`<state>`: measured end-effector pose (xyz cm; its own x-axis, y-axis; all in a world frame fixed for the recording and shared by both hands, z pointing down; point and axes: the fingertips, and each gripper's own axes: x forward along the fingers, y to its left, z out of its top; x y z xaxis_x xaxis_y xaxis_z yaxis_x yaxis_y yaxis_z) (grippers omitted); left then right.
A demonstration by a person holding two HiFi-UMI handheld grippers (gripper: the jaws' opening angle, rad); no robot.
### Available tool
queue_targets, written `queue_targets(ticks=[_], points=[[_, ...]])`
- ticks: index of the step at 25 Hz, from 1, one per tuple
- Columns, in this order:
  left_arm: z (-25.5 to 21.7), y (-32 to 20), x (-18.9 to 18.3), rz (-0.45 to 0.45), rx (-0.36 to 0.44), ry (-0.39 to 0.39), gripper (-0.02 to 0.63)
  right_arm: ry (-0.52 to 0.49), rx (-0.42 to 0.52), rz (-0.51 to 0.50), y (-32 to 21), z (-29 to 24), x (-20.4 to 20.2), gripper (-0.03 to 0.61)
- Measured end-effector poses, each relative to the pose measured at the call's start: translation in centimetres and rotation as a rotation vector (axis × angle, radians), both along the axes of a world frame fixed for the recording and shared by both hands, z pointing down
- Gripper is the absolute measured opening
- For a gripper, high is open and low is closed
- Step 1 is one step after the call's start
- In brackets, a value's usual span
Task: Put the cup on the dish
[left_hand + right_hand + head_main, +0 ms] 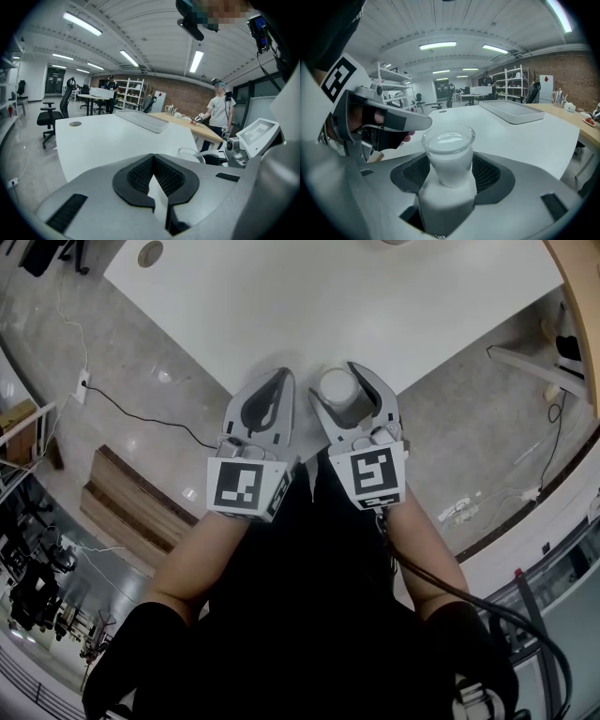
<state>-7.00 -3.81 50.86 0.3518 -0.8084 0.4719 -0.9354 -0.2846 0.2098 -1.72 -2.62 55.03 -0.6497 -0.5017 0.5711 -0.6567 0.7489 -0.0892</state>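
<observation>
Surface: white, one, carrying one shallow tray.
Tools: two, each with a cube showing black-and-white square markers.
Left tool: jaws together at the tips, nothing between them.
Right tool: jaws spread wide, the cup standing between them.
Cup: one, clear, upright, at the surface's near corner; what it holds is hard to tell.

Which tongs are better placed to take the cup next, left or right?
Right. The right tongs stand open around the cup; the left tongs are shut and empty beside it.
</observation>
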Motion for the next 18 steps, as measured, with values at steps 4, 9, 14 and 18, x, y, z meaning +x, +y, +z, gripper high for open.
queue_targets(ticks=[4, 9, 14, 18], points=[[0.7, 0.1, 0.0, -0.014, -0.009, 0.007, 0.008, 0.011, 0.021, 0.009, -0.3, 0.4, 0.1, 0.232], [1.0, 0.1, -0.6, -0.026, -0.017, 0.013, 0.008, 0.004, 0.025, 0.006, -0.4, 0.1, -0.4, 0.232], [0.9, 0.7, 0.1, -0.020, -0.020, 0.022, 0.008, 0.020, 0.031, 0.000, -0.3, 0.1, -0.5, 0.232], [1.2, 0.5, 0.2, -0.018, -0.025, 0.030, 0.008, 0.030, 0.034, 0.007, -1.0, 0.5, -0.7, 0.232]])
